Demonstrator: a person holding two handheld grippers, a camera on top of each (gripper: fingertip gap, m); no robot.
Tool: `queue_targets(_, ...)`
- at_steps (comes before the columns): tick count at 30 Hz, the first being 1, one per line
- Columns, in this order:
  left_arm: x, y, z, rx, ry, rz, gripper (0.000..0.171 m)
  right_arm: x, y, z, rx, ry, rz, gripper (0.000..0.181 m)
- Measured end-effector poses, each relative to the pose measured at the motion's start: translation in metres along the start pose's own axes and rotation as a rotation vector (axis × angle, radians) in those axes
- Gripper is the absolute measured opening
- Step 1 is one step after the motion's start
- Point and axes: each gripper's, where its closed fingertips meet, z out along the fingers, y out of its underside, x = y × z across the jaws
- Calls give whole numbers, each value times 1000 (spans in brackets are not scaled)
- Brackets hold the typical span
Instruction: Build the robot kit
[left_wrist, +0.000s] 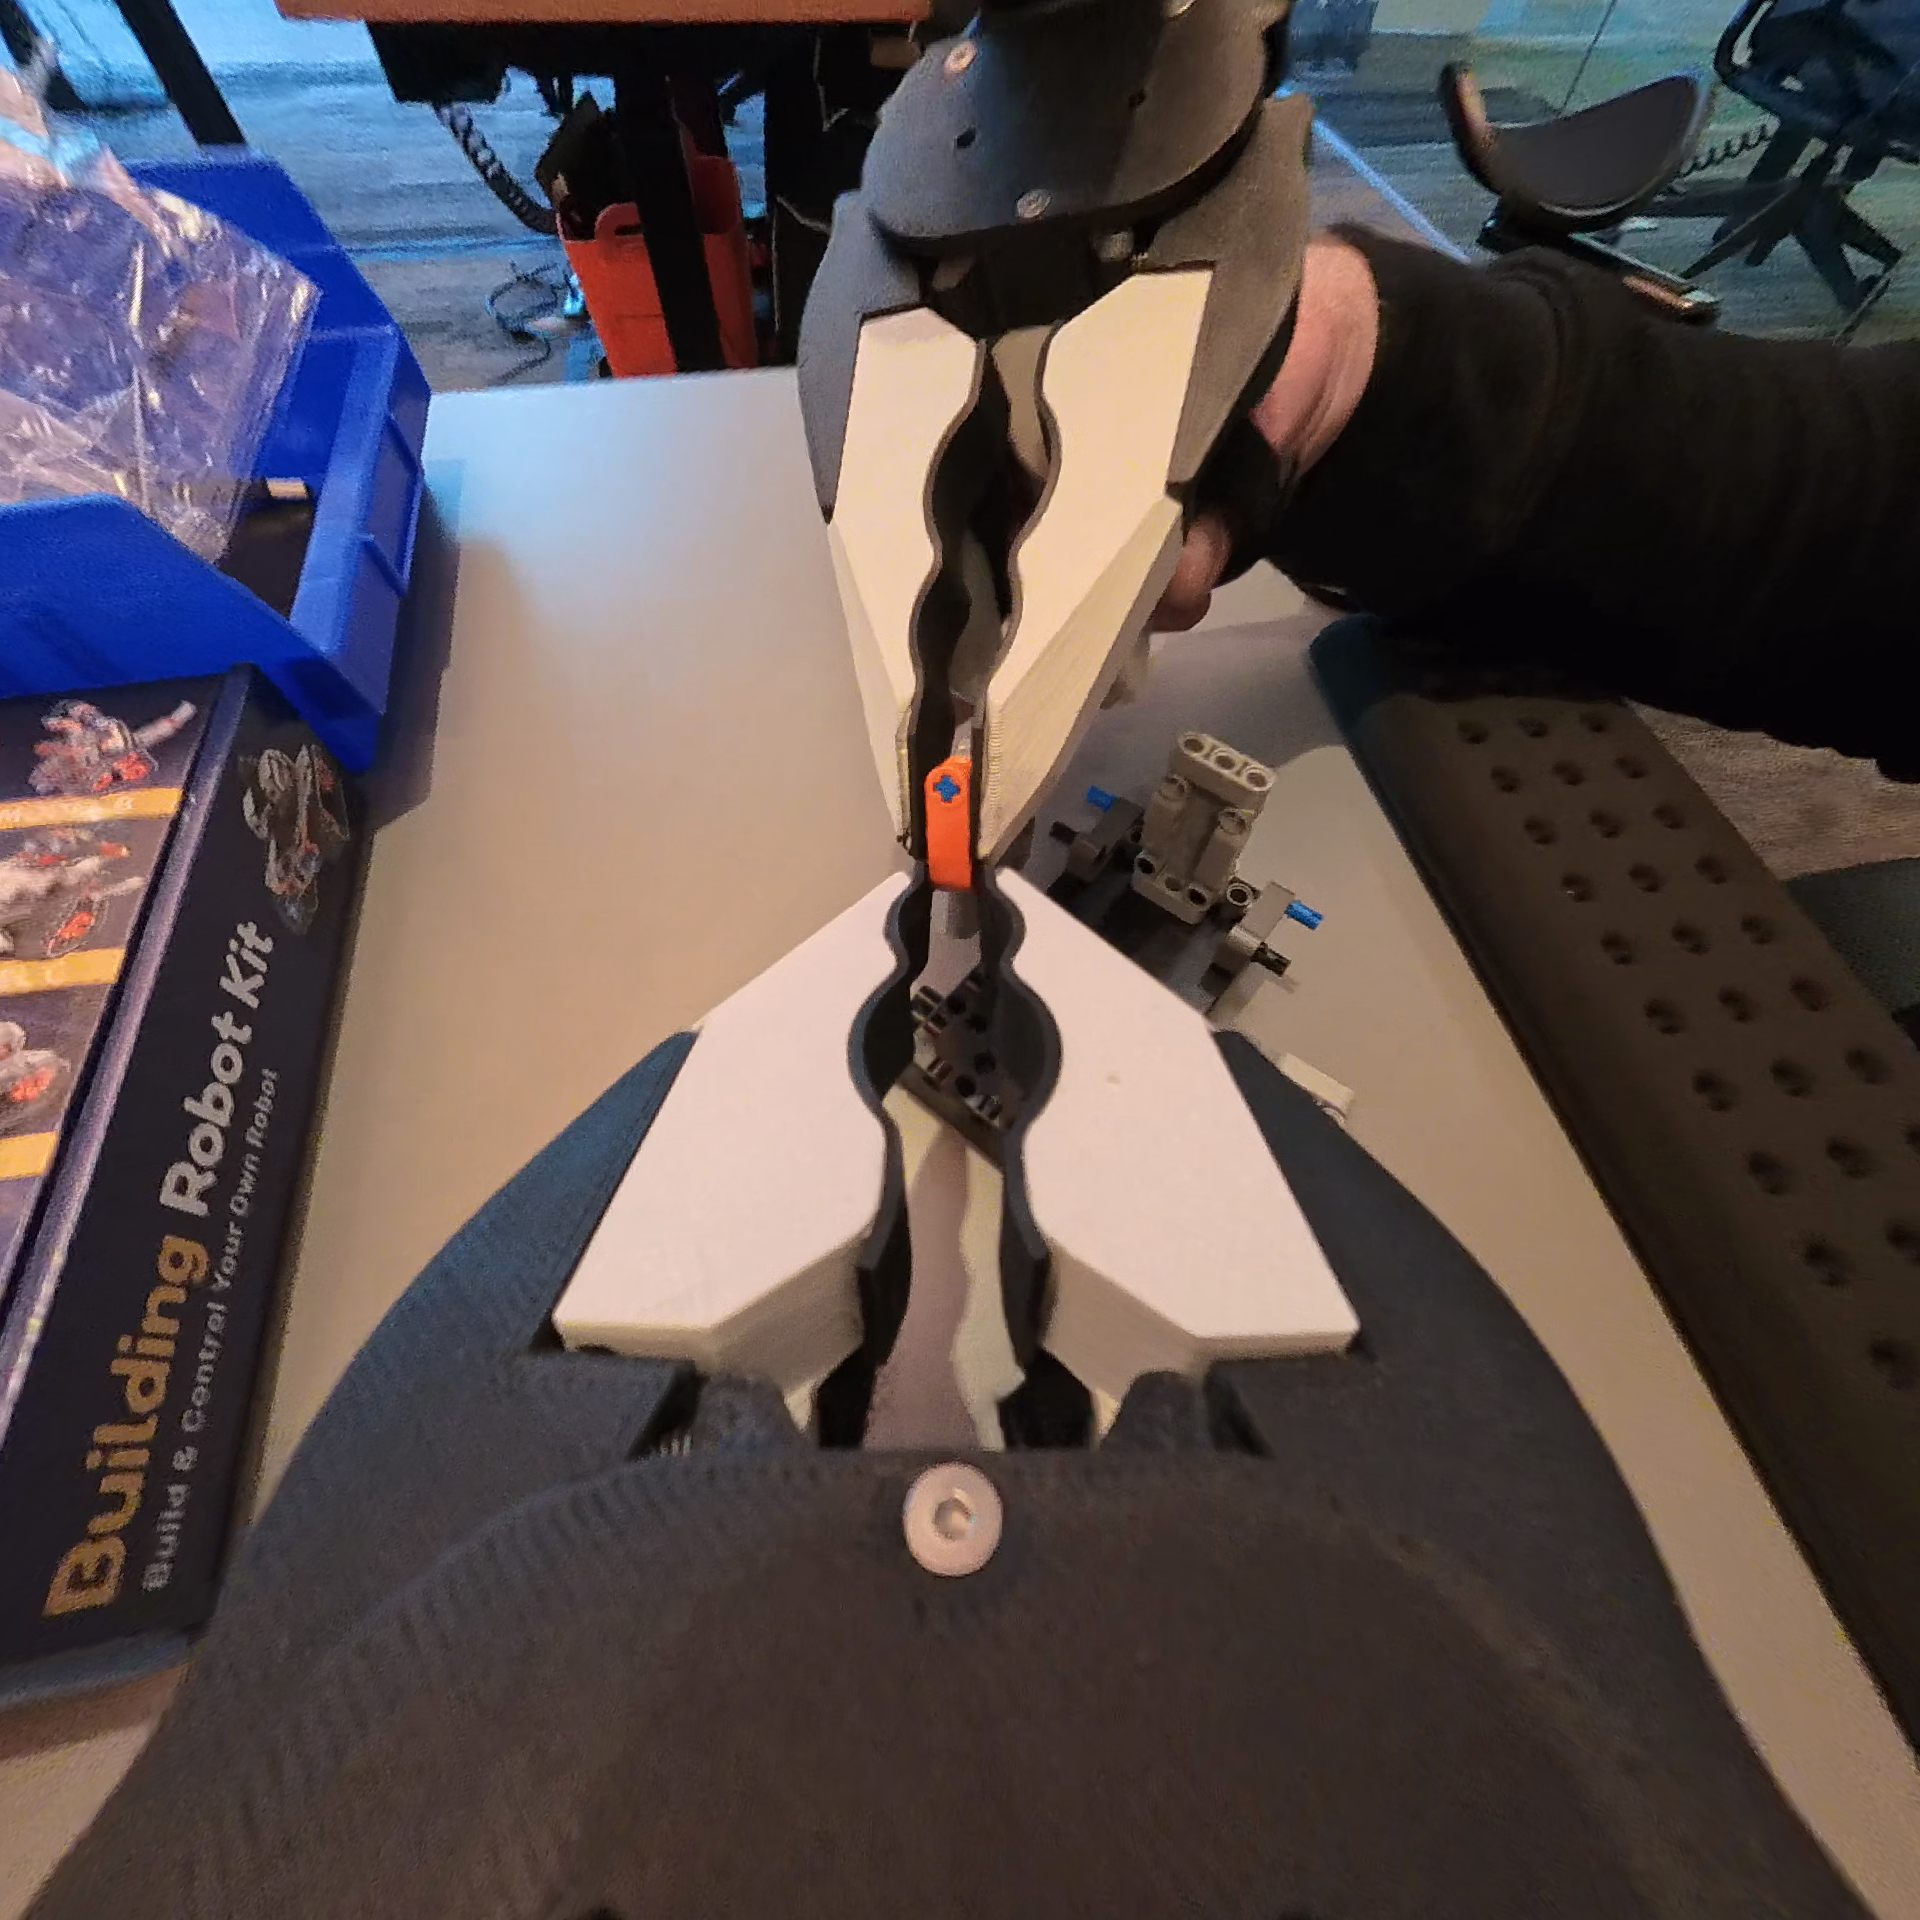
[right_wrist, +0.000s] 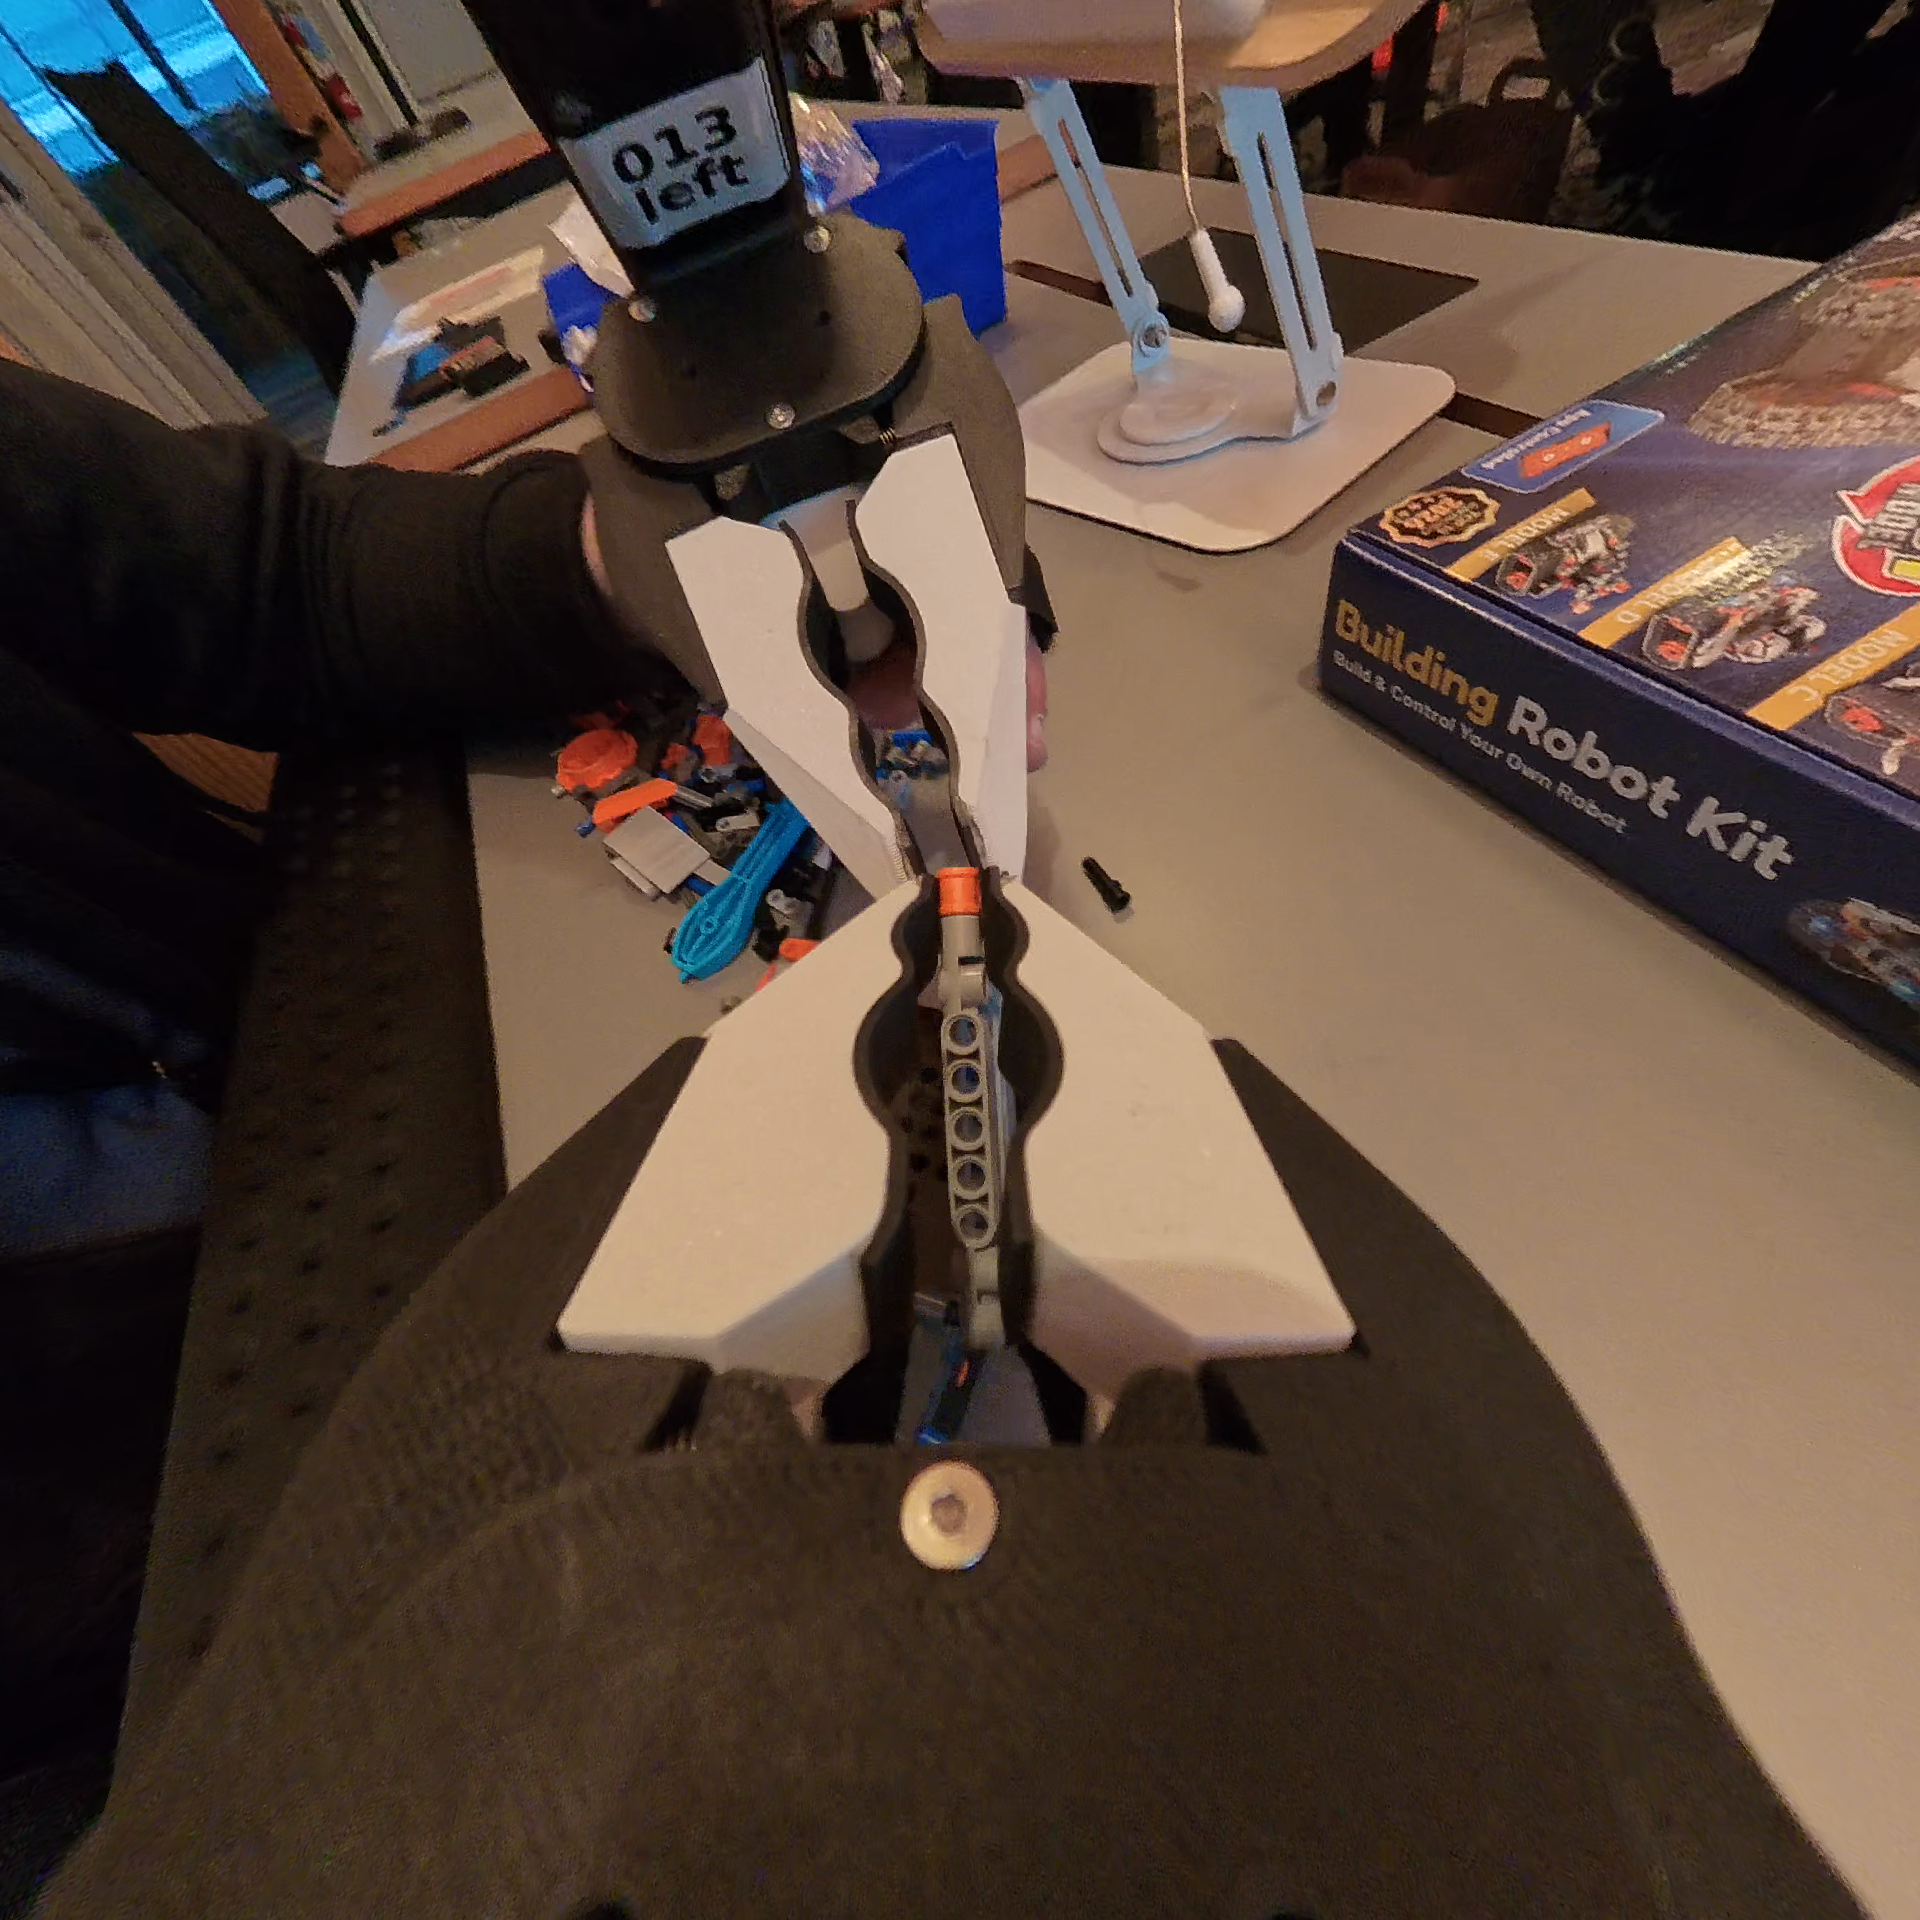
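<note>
My two grippers meet tip to tip above the grey table. My right gripper is shut on a light grey beam with holes that has an orange connector at its far end. In the left wrist view the right gripper comes down from above, with the orange connector and its blue pin between its tips. My left gripper is shut on a darker grey piece that touches the orange connector. It also shows in the right wrist view, held by a hand in a black sleeve.
A grey and black brick assembly stands on the table just right of the grippers. A pile of loose parts and a black pin lie nearby. A kit box, a blue bin, a white stand and a black perforated pad surround the spot. Both grippers' tips are close together, under 4 cm apart.
</note>
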Motion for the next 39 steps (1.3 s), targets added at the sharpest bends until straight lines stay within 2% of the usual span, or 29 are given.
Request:
queue_targets(2,2,9,3,-42,30,-29,22,9,7,2,-37,37,29,5)
queue_targets(5,11,26,4,-136,64,19,36,28,22,1,-111,127,72,5)
queue_targets(11,39,52,12,-281,140,201,50,39,53,9,-295,193,75,5)
queue_targets(15,38,68,18,-338,126,249,49,43,64,12,-327,194,139,5)
queue_targets(27,35,70,21,-326,80,335,25,41,69,20,-346,175,241,5)
queue_targets(39,37,70,23,-317,68,337,25,39,70,20,-344,177,279,4)
